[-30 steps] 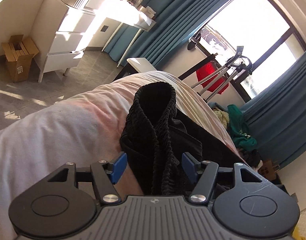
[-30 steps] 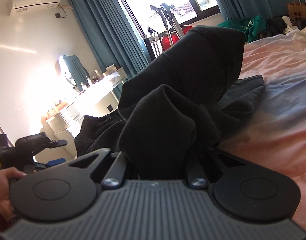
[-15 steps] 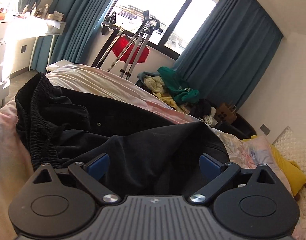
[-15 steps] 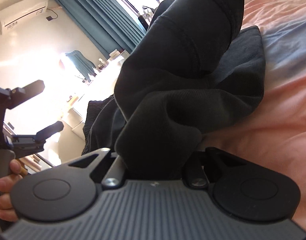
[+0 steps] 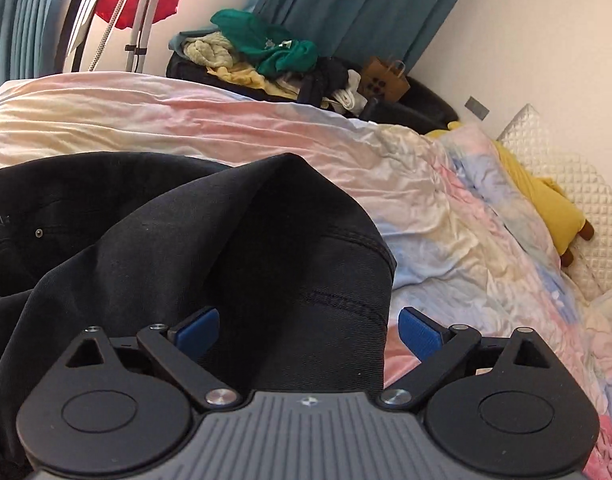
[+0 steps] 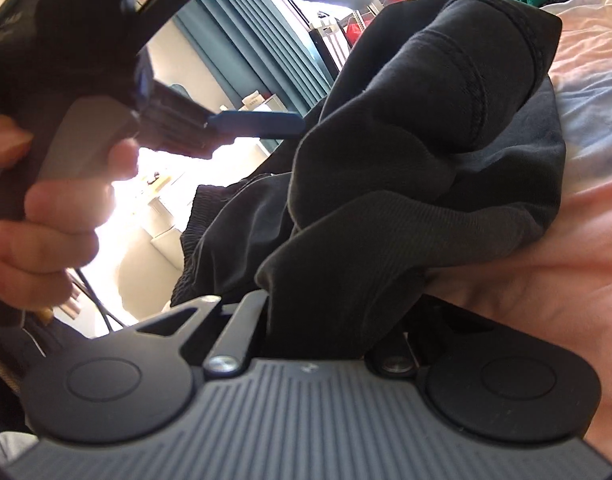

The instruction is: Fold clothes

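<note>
A: Well, where are the black trousers (image 5: 210,248) lying?

B: On the bed (image 5: 386,168), spread over its pastel pink, cream and blue sheet, with a raised fold humped up right in front of the left gripper (image 5: 308,330).

A: Are that gripper's jaws clamped on them?

B: No, they stand released. The two blue pads (image 5: 197,329) are spread wide, and the fold of dark cloth sits between them without being pinched.

A: And the right gripper (image 6: 326,328)?

B: Its jaws are clenched on a bunched piece of the same trousers (image 6: 426,168); the cloth rises out of them and drapes down onto the bed (image 6: 586,160). The elastic waistband shows behind, toward the left of that view.

A: Can you see the person?

B: The left hand (image 6: 46,220) is close in the right wrist view, wrapped round the handle of the other tool, whose blue finger (image 6: 258,124) reaches toward the trousers.

A: What lies beyond the bed?

B: Past its far edge a heap of clothes (image 5: 266,56), green and yellow on top, a brown paper bag (image 5: 384,80) beside it, and teal curtains (image 5: 354,4) behind. A yellow plush toy (image 5: 546,208) rests near the quilted headboard (image 5: 566,184).
</note>
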A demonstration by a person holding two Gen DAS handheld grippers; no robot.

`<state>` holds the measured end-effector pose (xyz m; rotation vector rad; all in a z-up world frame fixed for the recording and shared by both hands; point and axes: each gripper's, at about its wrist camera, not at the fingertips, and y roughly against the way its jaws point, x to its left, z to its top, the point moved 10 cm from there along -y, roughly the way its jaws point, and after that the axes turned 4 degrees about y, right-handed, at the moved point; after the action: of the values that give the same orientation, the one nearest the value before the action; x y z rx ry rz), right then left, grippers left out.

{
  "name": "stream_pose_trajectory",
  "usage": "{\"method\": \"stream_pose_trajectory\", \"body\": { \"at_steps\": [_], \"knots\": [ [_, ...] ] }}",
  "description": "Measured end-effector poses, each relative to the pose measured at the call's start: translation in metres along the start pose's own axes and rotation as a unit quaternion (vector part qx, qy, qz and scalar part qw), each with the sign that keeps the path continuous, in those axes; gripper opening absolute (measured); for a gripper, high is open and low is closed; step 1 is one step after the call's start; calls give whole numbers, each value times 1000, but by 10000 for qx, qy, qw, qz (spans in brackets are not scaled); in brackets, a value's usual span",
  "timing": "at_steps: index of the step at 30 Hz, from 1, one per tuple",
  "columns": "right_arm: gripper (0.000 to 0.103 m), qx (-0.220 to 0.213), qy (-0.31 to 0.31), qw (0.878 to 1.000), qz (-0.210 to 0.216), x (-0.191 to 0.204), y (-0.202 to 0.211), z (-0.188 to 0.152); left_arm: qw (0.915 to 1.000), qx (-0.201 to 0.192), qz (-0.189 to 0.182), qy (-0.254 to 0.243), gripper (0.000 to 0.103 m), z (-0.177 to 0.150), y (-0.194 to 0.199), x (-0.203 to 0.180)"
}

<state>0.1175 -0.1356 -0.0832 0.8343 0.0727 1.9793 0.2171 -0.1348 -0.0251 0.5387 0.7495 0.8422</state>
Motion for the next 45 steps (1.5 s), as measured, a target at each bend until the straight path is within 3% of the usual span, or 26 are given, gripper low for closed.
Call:
{"method": "stream_pose_trajectory", "body": {
  "at_steps": [4,6,7,8,14,19,21,23,25,27,29,31,36,37,38,40,42,45],
  "knots": [
    [14,54,145,9999,51,6,-1,-4,9983,226,354,-411,94,5,-23,-1],
    [14,28,186,9998,93,10,1,-4,9959,344,689,-482,75,0,-32,11],
    [14,16,219,9997,100,12,2,-4,9949,394,809,-449,33,-2,-35,20],
    [14,9,246,9997,86,13,3,-4,9950,324,884,-340,2,-1,-33,30],
    [14,-9,236,9997,64,15,5,-5,9918,-354,1109,524,0,4,-10,94],
    [14,73,525,9986,36,16,-4,-9,9937,-601,473,823,0,-10,14,106],
    [14,80,734,9973,-36,16,-7,-8,9960,-555,201,671,6,-15,17,94],
    [14,82,990,9949,-154,18,-9,-11,9981,-486,-156,338,35,-18,16,71],
    [14,85,1249,9918,-265,21,-11,-13,9978,-454,-478,-8,54,-18,17,48],
    [14,90,1418,9893,-344,22,-11,-13,9970,-275,-614,-381,61,-16,11,25],
    [14,95,1587,9864,-422,23,-12,-13,9944,-82,-733,-757,79,-14,4,2],
    [15,105,1762,9830,-505,24,-11,-15,9909,207,-513,-1225,85,-18,-9,-15],
    [17,100,2134,9745,-681,30,-9,-20,9705,889,374,-2210,84,-41,-44,-36],
    [17,102,2173,9735,-700,31,-8,-20,9641,988,642,-2380,78,-46,-53,-34],
    [17,101,2202,9728,-711,33,-5,-25,9581,1072,844,-2520,66,-48,-61,-31],
    [18,101,2214,9724,-726,30,-1,-29,9513,1012,996,-2736,47,-48,-68,-27],
    [18,108,2209,9723,-754,29,-2,-26,9551,790,1124,-2625,19,-44,-69,-17],
    [18,97,2209,9723,-753,29,-5,-23,9731,229,1054,-2036,11,-31,-52,2]
  ]
}}
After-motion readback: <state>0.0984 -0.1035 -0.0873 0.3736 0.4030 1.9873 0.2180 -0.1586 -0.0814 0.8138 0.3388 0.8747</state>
